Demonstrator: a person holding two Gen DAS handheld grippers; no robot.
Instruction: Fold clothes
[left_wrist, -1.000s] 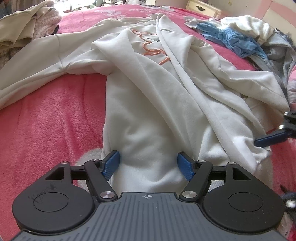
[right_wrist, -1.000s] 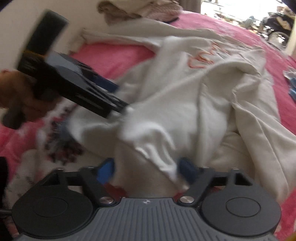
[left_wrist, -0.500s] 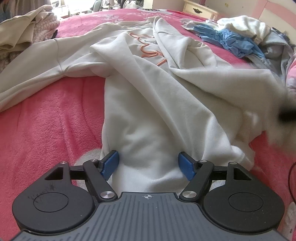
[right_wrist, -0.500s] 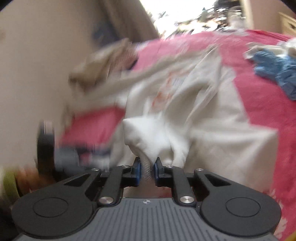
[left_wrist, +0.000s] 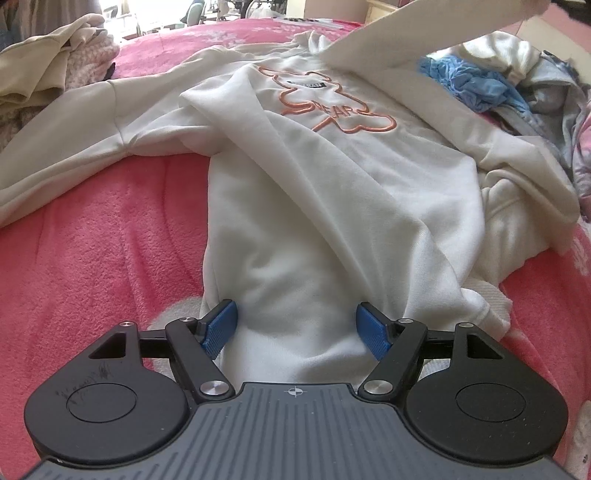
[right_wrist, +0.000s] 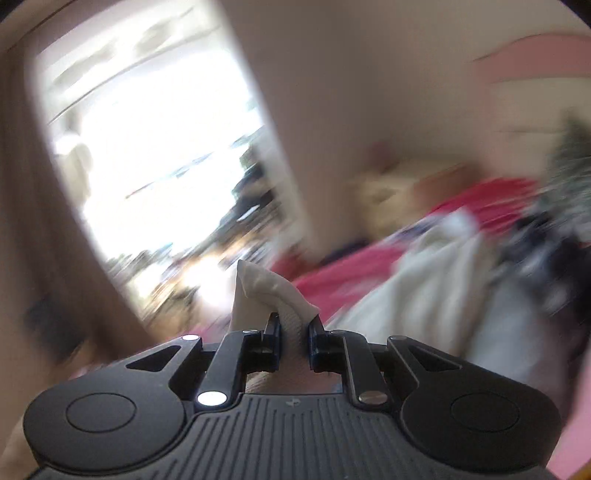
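A cream sweatshirt (left_wrist: 332, 206) with an orange outlined print lies crumpled on the pink blanket (left_wrist: 92, 251). My left gripper (left_wrist: 295, 326) is open, its blue pads on either side of the sweatshirt's near hem. One sleeve (left_wrist: 399, 33) is lifted up and off the top right of the left wrist view. In the blurred right wrist view my right gripper (right_wrist: 293, 332) is shut on a bunch of that cream fabric (right_wrist: 258, 291), held high above the bed.
A beige and pink pile of clothes (left_wrist: 48, 70) sits at the far left. Blue and grey garments (left_wrist: 498, 85) are heaped at the far right. A bright window (right_wrist: 147, 155) and a wall fill the right wrist view.
My right gripper closed on the sweatshirt's edge and swung it upward, lifting the sleeve and uncovering the orange print. The left gripper stayed put and open.
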